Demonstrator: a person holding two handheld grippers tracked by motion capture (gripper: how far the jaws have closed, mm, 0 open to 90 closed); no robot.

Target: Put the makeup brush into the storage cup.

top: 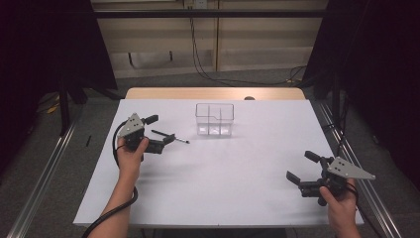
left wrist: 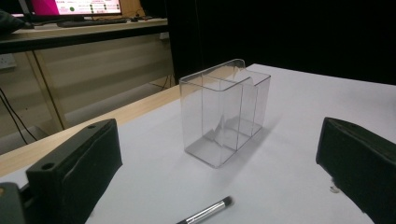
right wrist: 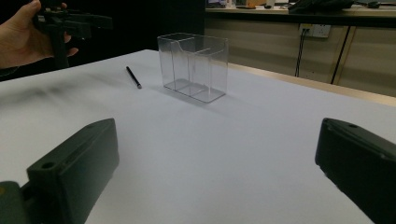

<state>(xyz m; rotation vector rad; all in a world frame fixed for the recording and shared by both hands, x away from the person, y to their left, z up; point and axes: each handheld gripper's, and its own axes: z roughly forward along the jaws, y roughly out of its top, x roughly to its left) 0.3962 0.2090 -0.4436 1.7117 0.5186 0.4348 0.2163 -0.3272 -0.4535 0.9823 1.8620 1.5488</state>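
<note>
A clear plastic box (top: 214, 119) with inner dividers stands upright and empty on the white table (top: 223, 183), toward the back middle. A thin black pen (top: 174, 137) with a silvery end lies flat just left of the box. My left gripper (top: 160, 130) hovers over the pen's near end, open, with nothing between its jaws. In the left gripper view the box (left wrist: 224, 112) is ahead and the pen (left wrist: 205, 213) lies low between the jaws. My right gripper (top: 301, 166) is open and empty near the table's front right. Its view shows the box (right wrist: 194, 65) and pen (right wrist: 133, 77) far off.
The tabletop's wooden back edge (top: 213, 92) shows behind the white sheet. Metal rails (top: 44, 173) run along both sides on the floor. Cables (top: 208, 74) hang behind the table. The other hand and its gripper (right wrist: 65, 23) appear at the upper left of the right gripper view.
</note>
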